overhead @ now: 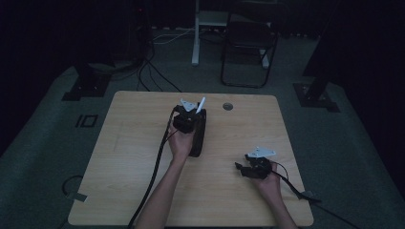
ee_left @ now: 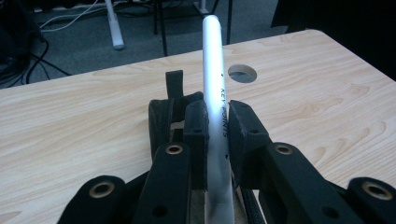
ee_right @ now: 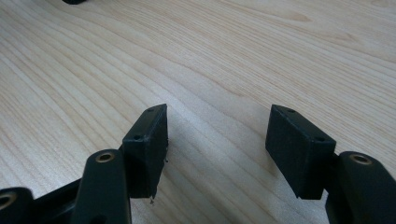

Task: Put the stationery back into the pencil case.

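While the left gripper (ee_left: 217, 126) clamps a white pen (ee_left: 215, 70), the right gripper (ee_right: 217, 144) idles agape near the table's (overhead: 143, 124) right front edge.

Table first: pale wood, a cable hole (overhead: 228, 106) toward the far edge, otherwise bare. Black pouch (overhead: 198, 136) lies mid-table under the left hand (overhead: 180, 143); the high view is too dim to tell if its mouth is open. Pen stands nearly upright in the closed jaws, right over the pouch, tip away from the person. Step in hand, I judge: pen either just drawn out or about to go in. Next move calls for a steady tilt along the pouch line; right gripper, well apart with nothing between its jaws, may need to come over and steady the pouch. Left cable (overhead: 155, 176) trails off the front edge, clear of the work. Chair (overhead: 248, 47) and stands beyond, out of the way.
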`<control>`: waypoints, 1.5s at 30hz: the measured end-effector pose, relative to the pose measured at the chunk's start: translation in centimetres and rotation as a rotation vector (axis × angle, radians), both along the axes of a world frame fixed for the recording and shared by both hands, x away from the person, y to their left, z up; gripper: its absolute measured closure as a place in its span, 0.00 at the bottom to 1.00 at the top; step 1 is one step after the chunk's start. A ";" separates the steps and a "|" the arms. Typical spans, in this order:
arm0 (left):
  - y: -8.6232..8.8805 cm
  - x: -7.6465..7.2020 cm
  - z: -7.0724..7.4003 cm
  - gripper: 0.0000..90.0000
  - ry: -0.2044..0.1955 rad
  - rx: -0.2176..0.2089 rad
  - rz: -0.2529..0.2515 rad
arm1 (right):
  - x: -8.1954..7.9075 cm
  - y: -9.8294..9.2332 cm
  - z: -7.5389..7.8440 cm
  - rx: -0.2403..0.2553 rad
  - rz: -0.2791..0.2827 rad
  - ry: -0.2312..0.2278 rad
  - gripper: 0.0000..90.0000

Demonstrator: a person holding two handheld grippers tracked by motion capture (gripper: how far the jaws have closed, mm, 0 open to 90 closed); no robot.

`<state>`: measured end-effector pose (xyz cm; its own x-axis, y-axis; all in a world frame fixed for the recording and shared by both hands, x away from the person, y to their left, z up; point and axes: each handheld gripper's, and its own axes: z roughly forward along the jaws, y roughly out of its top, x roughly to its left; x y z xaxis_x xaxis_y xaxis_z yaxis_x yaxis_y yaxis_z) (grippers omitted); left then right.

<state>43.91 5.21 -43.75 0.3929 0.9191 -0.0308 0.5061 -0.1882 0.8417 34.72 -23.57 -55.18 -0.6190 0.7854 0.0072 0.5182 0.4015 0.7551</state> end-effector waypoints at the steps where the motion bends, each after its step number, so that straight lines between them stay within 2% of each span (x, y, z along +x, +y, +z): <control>1: 0.0 0.0 -0.1 0.88 0.000 -0.004 0.001 | 0.0 0.0 0.0 -0.001 0.000 0.000 0.43; 12: 0.0 0.4 -1.5 0.88 0.029 -0.008 0.017 | 0.0 0.0 0.0 0.000 0.000 0.000 0.43; 29: -0.1 0.8 -2.4 0.87 0.058 0.014 0.024 | 0.0 0.0 0.0 0.000 0.000 0.000 0.43; 45: -0.1 1.1 -3.2 0.87 0.080 0.011 0.043 | 0.0 0.0 0.0 0.000 0.001 0.000 0.43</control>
<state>44.97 5.15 -46.96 0.3496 0.9355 -0.0507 0.5795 -0.1734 0.7963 34.72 -23.56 -55.18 -0.6196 0.7849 0.0073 0.5181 0.4020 0.7549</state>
